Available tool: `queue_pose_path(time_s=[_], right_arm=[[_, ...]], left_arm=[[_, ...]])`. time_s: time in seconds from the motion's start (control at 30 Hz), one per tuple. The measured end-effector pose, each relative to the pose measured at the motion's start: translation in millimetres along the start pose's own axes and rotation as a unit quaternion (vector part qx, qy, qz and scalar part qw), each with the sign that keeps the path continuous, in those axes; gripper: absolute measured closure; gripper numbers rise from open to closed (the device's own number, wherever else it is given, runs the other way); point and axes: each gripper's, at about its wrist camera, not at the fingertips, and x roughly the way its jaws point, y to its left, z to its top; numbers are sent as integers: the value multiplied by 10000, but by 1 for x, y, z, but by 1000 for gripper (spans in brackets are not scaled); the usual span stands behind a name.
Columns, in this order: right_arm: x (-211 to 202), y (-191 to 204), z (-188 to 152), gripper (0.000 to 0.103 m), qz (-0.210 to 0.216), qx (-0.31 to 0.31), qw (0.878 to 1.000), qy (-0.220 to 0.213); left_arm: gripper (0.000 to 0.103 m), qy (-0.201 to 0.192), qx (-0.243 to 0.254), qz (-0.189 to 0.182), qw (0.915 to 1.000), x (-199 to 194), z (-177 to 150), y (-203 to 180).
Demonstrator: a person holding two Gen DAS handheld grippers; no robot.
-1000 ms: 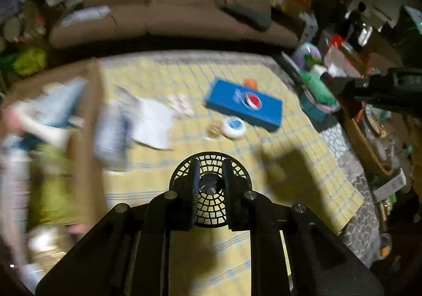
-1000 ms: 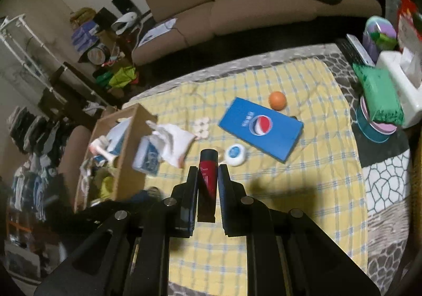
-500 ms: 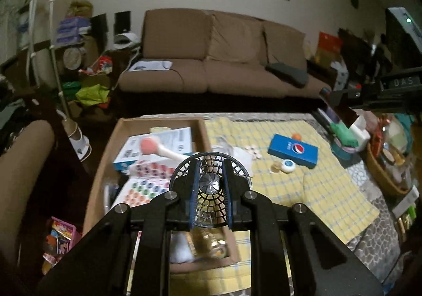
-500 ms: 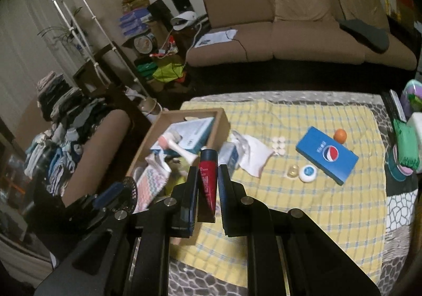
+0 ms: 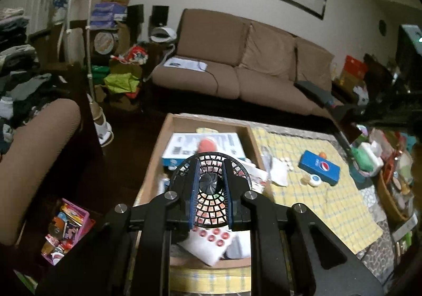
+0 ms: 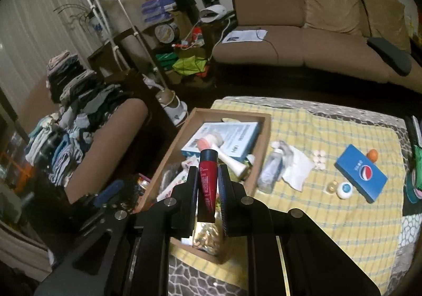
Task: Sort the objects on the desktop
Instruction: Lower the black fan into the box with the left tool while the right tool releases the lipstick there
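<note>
My left gripper (image 5: 210, 185) is shut on a small black fan (image 5: 211, 210) with a round grille, held above the cardboard box (image 5: 158, 153) at the table's left end. My right gripper (image 6: 208, 185) is shut on a red tube with a black cap (image 6: 207, 177), hovering over the same box (image 6: 266, 137). Inside the box lie a white-and-blue carton (image 6: 232, 137), a brush with a red head (image 6: 211, 144) and other clutter. A blue Pepsi box (image 6: 361, 173), an orange ball (image 6: 372, 155) and a round white jar (image 6: 345, 189) rest on the yellow checked cloth (image 6: 329, 217).
A crumpled tissue (image 6: 295, 169) and a small bottle (image 6: 269, 172) lie just right of the box. A brown sofa (image 5: 237, 66) stands behind the table, an armchair (image 5: 34, 159) to the left. A pink bin (image 5: 68, 230) sits on the floor. A basket (image 5: 393, 190) and green pack (image 5: 365, 156) crowd the right.
Both grippers have lifted and swung left from over the cloth to above the cardboard box, each keeping its object. The views now take in the sofa and the wall.
</note>
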Motion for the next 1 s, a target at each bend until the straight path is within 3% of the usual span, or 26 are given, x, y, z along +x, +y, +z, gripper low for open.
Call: queue_pose_path(time_s=[0.27, 0.43, 0.47, 0.53, 0.57, 0.63, 0.77, 0.9, 1.0], right_arm=[[37, 18, 12, 89, 164, -83, 9998, 57], [64, 21, 15, 89, 238, -289, 9991, 175], [74, 15, 14, 89, 256, -188, 9993, 221], [89, 6, 13, 89, 213, 8, 9994, 285], [98, -2, 12, 89, 145, 137, 9993, 302], [113, -17, 11, 89, 168, 403, 9987, 274], [139, -44, 4, 89, 315, 915, 9948, 307], [158, -60, -5, 89, 147, 1176, 9923, 366], [166, -69, -10, 89, -177, 1219, 9920, 262]], left_arm=[[88, 91, -309, -201, 9993, 0, 5, 34], [88, 614, -537, -406, 9958, 19, -2, 45], [88, 725, -634, -535, 9939, 23, -4, 47], [87, 1094, -1290, -1461, 9747, 35, -9, 60], [87, 1106, -1414, -1546, 9715, 36, -12, 63], [87, 1049, -1089, -1162, 9816, 33, -11, 57], [87, 1266, -1086, -1117, 9797, 44, -18, 55], [87, 1416, -904, -715, 9832, 55, -26, 50], [87, 1166, -518, -273, 9914, 54, -22, 45]])
